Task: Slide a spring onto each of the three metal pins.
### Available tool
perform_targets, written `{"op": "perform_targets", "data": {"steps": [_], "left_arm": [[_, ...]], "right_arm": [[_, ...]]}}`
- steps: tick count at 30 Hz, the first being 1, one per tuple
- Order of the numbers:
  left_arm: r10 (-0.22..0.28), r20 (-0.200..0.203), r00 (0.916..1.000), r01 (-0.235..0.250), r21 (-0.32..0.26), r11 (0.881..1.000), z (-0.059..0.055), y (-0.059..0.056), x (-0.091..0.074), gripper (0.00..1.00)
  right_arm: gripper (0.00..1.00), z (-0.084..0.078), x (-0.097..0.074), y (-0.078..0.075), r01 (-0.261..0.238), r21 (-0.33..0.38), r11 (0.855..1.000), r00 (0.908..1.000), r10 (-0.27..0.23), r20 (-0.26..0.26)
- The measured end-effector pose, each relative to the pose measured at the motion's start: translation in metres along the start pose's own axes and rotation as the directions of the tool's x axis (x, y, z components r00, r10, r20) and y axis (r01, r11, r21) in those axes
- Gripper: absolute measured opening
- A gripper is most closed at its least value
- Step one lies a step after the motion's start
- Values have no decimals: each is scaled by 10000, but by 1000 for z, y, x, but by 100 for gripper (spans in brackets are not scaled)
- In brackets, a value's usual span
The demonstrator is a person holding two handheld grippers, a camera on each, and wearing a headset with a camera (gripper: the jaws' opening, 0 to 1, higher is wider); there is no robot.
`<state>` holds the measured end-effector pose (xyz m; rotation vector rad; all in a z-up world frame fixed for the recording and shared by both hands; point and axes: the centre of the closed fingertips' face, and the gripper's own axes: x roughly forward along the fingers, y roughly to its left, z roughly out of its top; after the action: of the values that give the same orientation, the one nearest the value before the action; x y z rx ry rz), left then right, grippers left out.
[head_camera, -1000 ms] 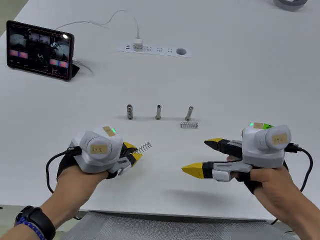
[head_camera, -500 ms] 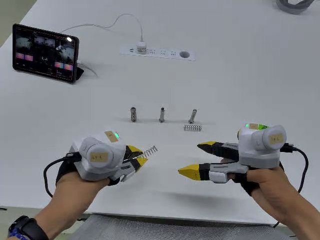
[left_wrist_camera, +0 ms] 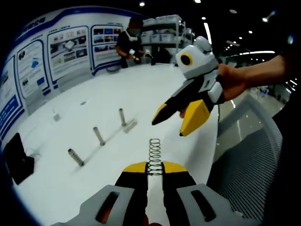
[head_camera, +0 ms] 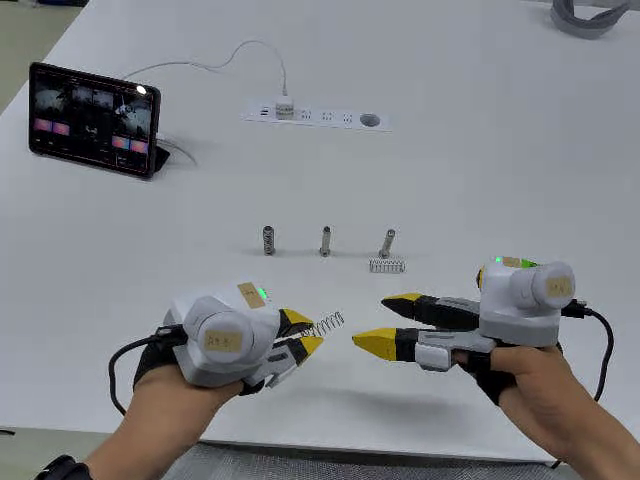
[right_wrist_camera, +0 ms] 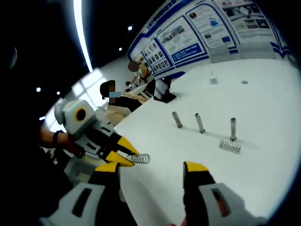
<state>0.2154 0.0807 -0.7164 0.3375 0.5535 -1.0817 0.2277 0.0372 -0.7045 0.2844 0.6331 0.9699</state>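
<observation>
Held spring [head_camera: 327, 323]: the left gripper [head_camera: 303, 333] pinches it by one end between its yellow tips, jaws drawn in to the width of the coil. The rest of the coil sticks out free past the tips. We see its free end point toward the right gripper [head_camera: 372, 320], near it but apart. The right gripper's jaws stand wide apart with nothing between them. Both grippers hang over the near part of the white table [head_camera: 480, 180].

Count of springs: three.
- The held spring.
- A loose spring [head_camera: 387, 266], lying flat on the table just beside the foot of the right pin [head_camera: 387, 243].
- A seated spring [head_camera: 268, 238], coiled around the left pin [head_camera: 268, 247].

Count of pins: three, upright, in a row across the table beyond the grippers. The middle pin [head_camera: 325, 241] and the right pin are bare.

Farther back lie a power strip [head_camera: 316, 116] with a white cable and a propped tablet [head_camera: 95, 118].

Hard to make out:
- We cannot tell whether the seated spring reaches the pin's foot.
- The tablet's screen is too small to read.
- A grey object [head_camera: 590, 15] is cut off at the far right corner.
</observation>
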Motion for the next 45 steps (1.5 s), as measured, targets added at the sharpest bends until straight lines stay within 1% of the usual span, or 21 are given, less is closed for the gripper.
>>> {"op": "perform_targets", "data": {"steps": [4,11,13,15,18,20,22,27,35,37,38,39,43,45], "left_arm": [[-138,113,9998,136,206,9997,9,-5,3,10],[-277,221,9994,266,472,9985,17,-9,6,10],[-298,241,9993,285,507,9983,19,-9,6,10],[-325,256,9991,311,552,9980,20,-10,6,10],[-335,279,9990,317,633,9975,22,-9,7,10],[-310,298,9991,290,647,9975,23,-8,8,10],[-310,307,9990,292,581,9979,23,-7,10,10],[-299,373,9989,278,547,9981,26,-6,9,10],[-368,345,9987,345,659,9972,28,-3,12,10],[-465,347,9983,440,704,9965,29,-3,12,10],[-507,384,9980,478,715,9963,30,-3,12,10],[-543,355,9979,517,704,9962,30,-1,13,10],[-638,305,9975,608,908,9940,33,1,14,9],[-676,265,9974,645,1026,9926,34,1,15,9]], "right_arm": [[50,3,0,4,-215,138,9997,9996,213,191],[36,7,0,10,-561,345,9978,9972,543,510],[30,8,0,11,-617,396,9973,9965,593,584],[26,11,0,13,-771,507,9957,9947,733,726],[22,11,2,13,-831,531,9951,9946,795,667],[19,7,5,12,-756,437,9962,9962,735,465],[19,7,5,11,-699,423,9967,9966,679,455],[15,16,1,11,-833,446,9955,9946,803,665],[13,23,0,13,-997,246,9947,9933,981,611],[13,27,0,16,-1053,115,9944,9929,1045,563],[13,27,0,17,-1053,28,9944,9933,1050,475],[13,26,0,16,-971,-284,9949,9949,978,244],[13,31,1,20,-1042,-734,9918,9946,1041,-59],[13,31,0,20,-1086,-1252,9862,9932,1022,-562]]}}
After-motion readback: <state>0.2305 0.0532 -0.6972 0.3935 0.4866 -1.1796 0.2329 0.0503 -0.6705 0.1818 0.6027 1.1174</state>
